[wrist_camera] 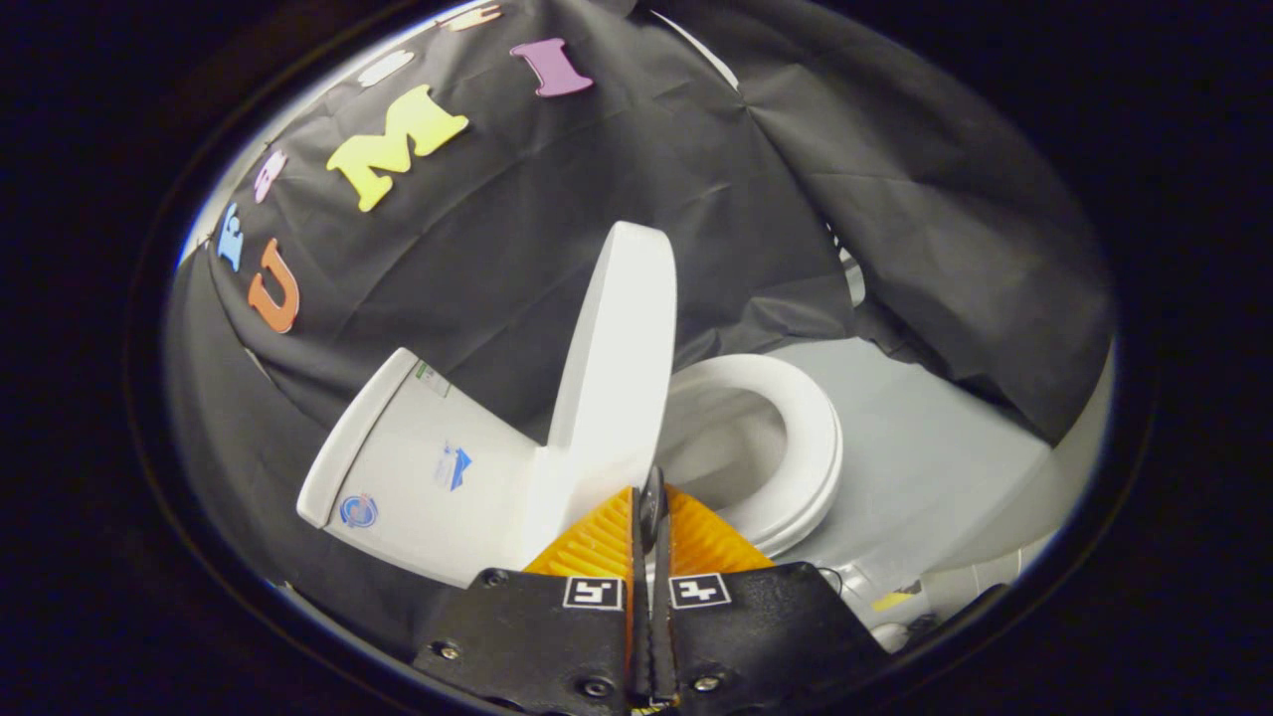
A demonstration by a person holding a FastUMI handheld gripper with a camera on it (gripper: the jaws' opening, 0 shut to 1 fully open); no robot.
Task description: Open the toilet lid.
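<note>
A white toilet stands just ahead of my fingers, seen tilted. Its lid (617,368) is raised and stands nearly upright, edge-on to me, between the tank (418,467) and the bowl. The white seat ring (811,447) lies down around the open bowl (726,447). My gripper (652,494) is shut, its two fingers pressed together with nothing between them. Their tips sit at the lid's lower edge, near the hinge; I cannot tell whether they touch it.
Black cloth walls close in behind and to the right of the toilet. A pale grey floor (925,447) spreads past the seat. A white pipe or base part (895,597) lies low beside my fingers.
</note>
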